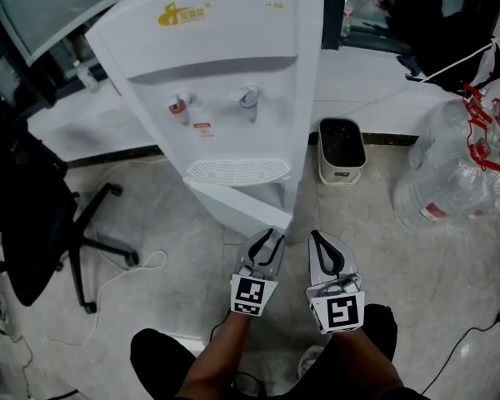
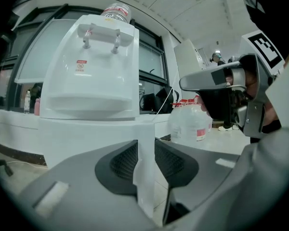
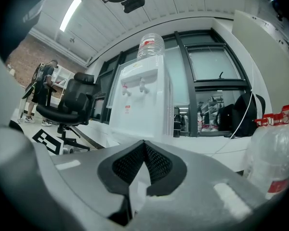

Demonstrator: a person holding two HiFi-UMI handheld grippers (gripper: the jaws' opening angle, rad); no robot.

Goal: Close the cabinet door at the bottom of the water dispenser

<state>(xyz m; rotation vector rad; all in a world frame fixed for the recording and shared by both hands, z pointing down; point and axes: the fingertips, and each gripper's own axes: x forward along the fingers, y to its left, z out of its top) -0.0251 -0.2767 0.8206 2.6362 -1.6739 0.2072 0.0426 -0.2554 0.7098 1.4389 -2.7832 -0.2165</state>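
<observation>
You crouched before the water dispenser [image 1: 233, 73] with the left gripper [image 1: 271, 235] brought up to the free edge of its cabinet door [image 1: 242, 211]. The door hung open at the foot of the machine, below the drip grille, and angled out toward you. The left gripper view showed why that edge was chosen. The thin white panel [image 2: 145, 177] stood upright between the ribbed pads [image 2: 123, 160], filling the narrow gap with both pads against it. That looked like a pinch at the outer edge, from which the door could be steered home.

The right gripper [image 1: 315, 237] was held level just beside the left, its tips [image 3: 144, 143] drawn together on nothing, apparently kept clear of the door's path.

The door was a plain, flat white slab with no handle visible, matching the cabinet. Large water bottles [image 1: 458, 173] stood well apart at the right, and an office chair [image 1: 33, 215] at the left.
</observation>
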